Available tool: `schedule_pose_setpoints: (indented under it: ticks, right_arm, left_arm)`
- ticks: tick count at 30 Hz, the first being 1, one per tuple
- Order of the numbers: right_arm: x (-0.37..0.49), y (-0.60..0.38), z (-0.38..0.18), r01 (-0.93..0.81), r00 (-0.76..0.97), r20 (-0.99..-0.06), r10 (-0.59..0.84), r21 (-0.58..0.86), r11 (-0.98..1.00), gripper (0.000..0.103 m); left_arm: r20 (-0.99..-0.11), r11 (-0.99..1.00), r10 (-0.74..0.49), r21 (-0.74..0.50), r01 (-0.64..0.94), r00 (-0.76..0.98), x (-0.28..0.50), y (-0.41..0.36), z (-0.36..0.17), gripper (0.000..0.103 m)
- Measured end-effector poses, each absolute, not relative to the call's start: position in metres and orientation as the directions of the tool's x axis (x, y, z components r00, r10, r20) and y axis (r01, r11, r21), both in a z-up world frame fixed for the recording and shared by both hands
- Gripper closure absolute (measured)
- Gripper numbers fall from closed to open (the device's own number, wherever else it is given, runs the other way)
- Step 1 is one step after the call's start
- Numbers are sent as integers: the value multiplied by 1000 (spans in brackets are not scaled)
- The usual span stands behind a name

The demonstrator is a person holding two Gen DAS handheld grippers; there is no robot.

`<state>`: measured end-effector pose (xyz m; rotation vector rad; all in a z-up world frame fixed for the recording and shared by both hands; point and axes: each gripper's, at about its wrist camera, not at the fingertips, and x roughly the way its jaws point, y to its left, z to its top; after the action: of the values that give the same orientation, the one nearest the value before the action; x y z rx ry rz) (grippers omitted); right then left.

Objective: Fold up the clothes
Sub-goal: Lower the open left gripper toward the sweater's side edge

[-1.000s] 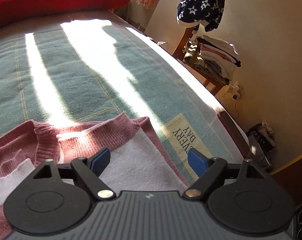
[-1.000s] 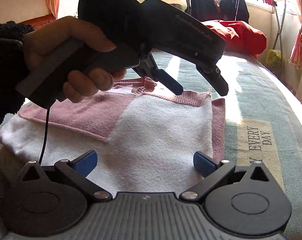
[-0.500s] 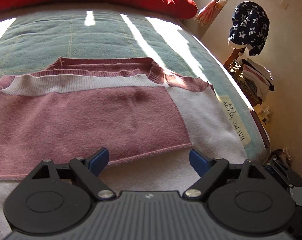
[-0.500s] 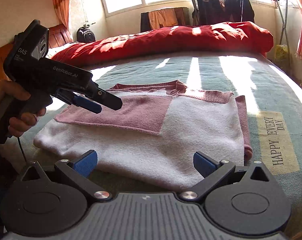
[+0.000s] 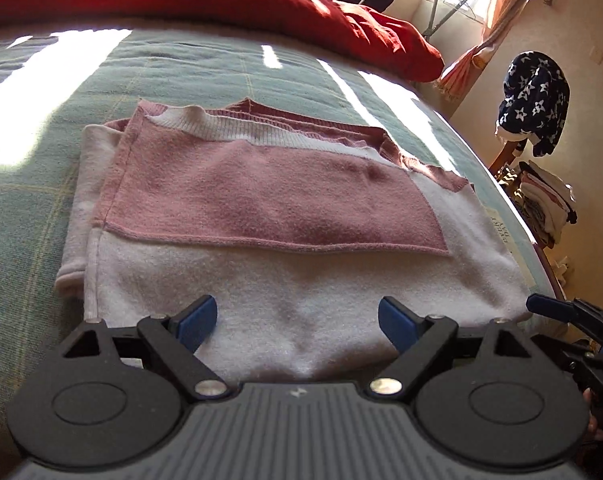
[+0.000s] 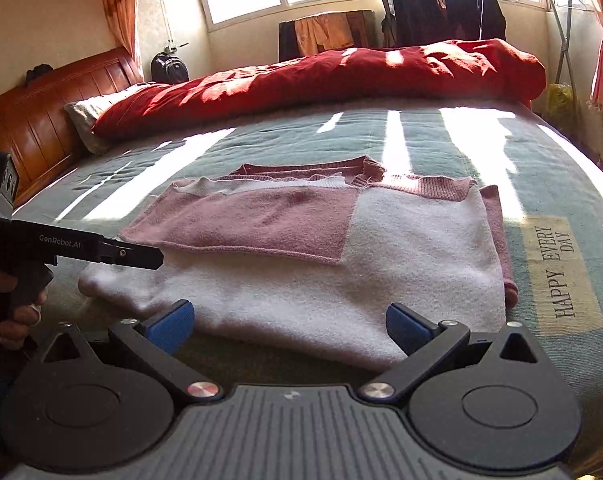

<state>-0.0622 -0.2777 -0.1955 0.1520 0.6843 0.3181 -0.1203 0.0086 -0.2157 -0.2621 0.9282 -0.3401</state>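
Both grippers are hovering at the near edge of the bed (image 6: 561, 168), L gripper (image 5: 297, 322) & R gripper (image 6: 289, 324) each gaping wide w/ nothing between the pads. The pink-white sweater (image 6: 401, 264) is lying folded by that near edge, 2 colours showing. The red duvet (image 6: 341, 76) is lying along the far edge.

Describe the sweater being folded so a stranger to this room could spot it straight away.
Start at the bed with its green blanket and the red duvet bunched along its far side. In the middle of the blanket lies the sweater, folded into a flat rectangle just left of the "HAPPY EVERY DAY" label. It is the only pink-and-white knit, with a pink panel folded over its white body.
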Motion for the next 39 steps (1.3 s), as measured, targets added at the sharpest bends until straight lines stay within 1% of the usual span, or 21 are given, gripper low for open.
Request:
schedule_pose_setpoints:
  ticks: [4,10,11,19,27,31,36,39]
  right_arm:
    - [-58,-273,-202,-224,710,-625,326,239,945,0]
    - [-55,-270,-205,-218,701,-639,316,229,949,0]
    - [-54,-270,-205,-218,701,-640,315,229,949,0]
    - [-53,-271,-205,-207,700,-646,305,225,952,0]
    - [-52,-272,-206,-200,698,-650,300,225,953,0]
    - [-51,-273,-207,-192,697,-654,294,225,955,0]
    - [-53,-274,-205,-190,702,-648,295,229,955,0]
    - [-54,-274,-205,-190,703,-647,294,228,955,0]
  left_arm:
    - [-752,928,-370,-321,188,546,-136,7,-224,15]
    - [-746,960,-277,-192,203,606,-142,-14,-202,15]
    - [-742,959,-281,-189,212,609,-142,-17,-200,15]
    - [-737,946,-314,-187,266,598,-142,-45,-197,15]
    - [-773,951,-299,-197,237,559,-144,-47,-215,15]
    - [-763,948,-315,-219,233,565,-150,-40,-211,15]
    - [-724,960,-279,-236,154,631,-148,-14,-196,15]
    - [-725,960,-261,-265,91,637,-148,5,-200,15]
